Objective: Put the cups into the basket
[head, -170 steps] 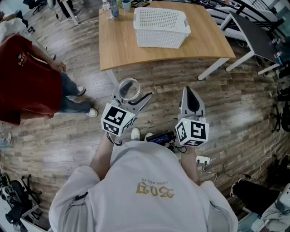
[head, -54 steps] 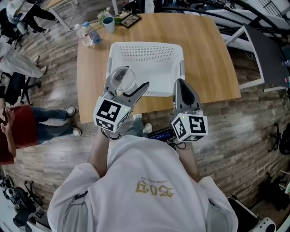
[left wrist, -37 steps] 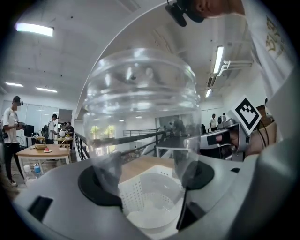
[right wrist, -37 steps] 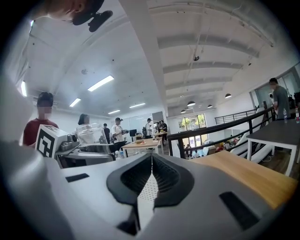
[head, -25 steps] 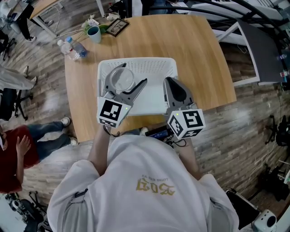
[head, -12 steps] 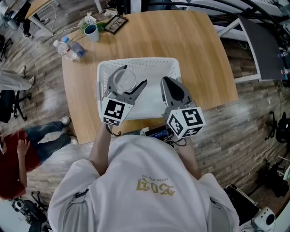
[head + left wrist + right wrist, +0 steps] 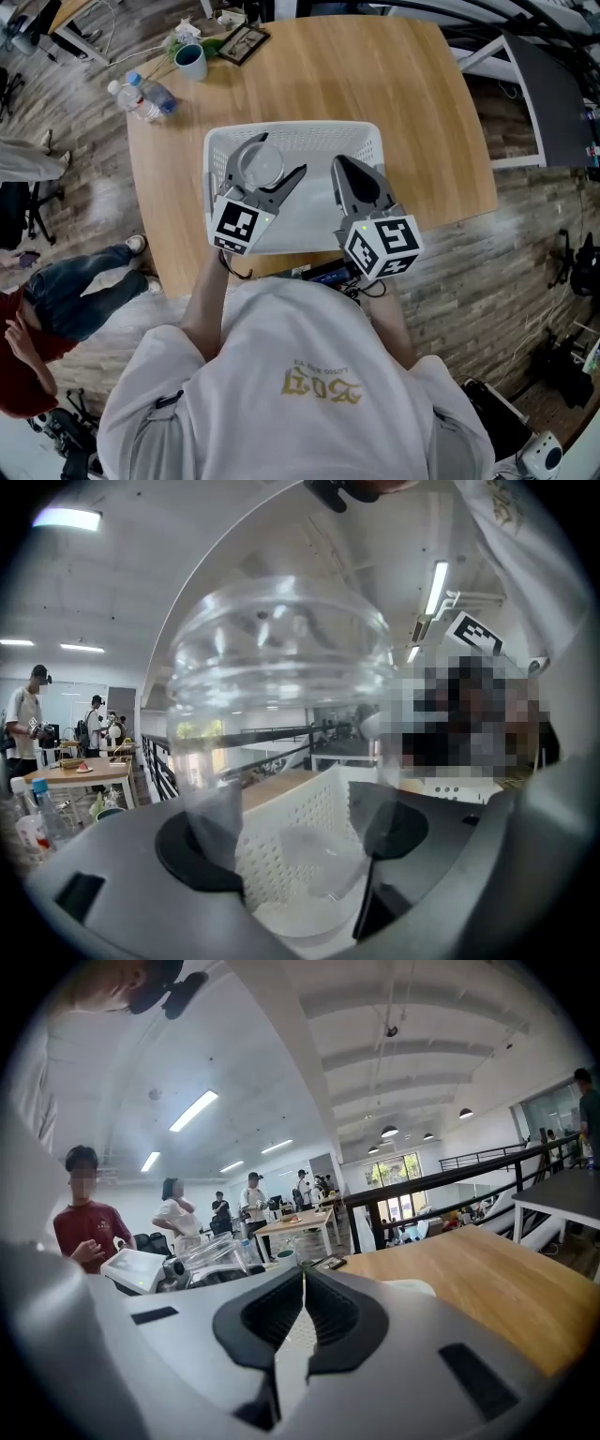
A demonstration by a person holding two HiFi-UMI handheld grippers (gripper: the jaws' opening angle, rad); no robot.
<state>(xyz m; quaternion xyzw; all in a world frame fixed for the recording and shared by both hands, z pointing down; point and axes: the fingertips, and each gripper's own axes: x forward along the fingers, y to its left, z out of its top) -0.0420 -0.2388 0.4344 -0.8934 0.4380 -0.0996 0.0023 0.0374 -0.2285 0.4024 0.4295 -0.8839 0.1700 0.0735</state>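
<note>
Left gripper [image 7: 270, 169] is clamped on a clear cup [image 7: 281, 667], jaws wide, pads on the cup's lower part. It hangs over the left half of the white basket [image 7: 309, 136], above the rim, not in yet. Right gripper [image 7: 342, 167] is closed w/ nothing in it, over the basket's right half. Basket sits on the table [image 7: 412, 112] by the near edge, left of centre.

What could go wrong, IMO: the cup looks like slick clear plastic, w/ most of its bulk above the pads. Letting go from up here prob means it tips, bounces inside the basket, or clips the rim & rolls out toward the near edge. Better to lower it first. Coming down too close to the left wall could catch a jaw on the rim & shove the light basket, which has little table left on the near side. Right gripper's close by, so a bump btw the two could knock the grip loose. Squeezing harder may just pop the cup out.
</note>
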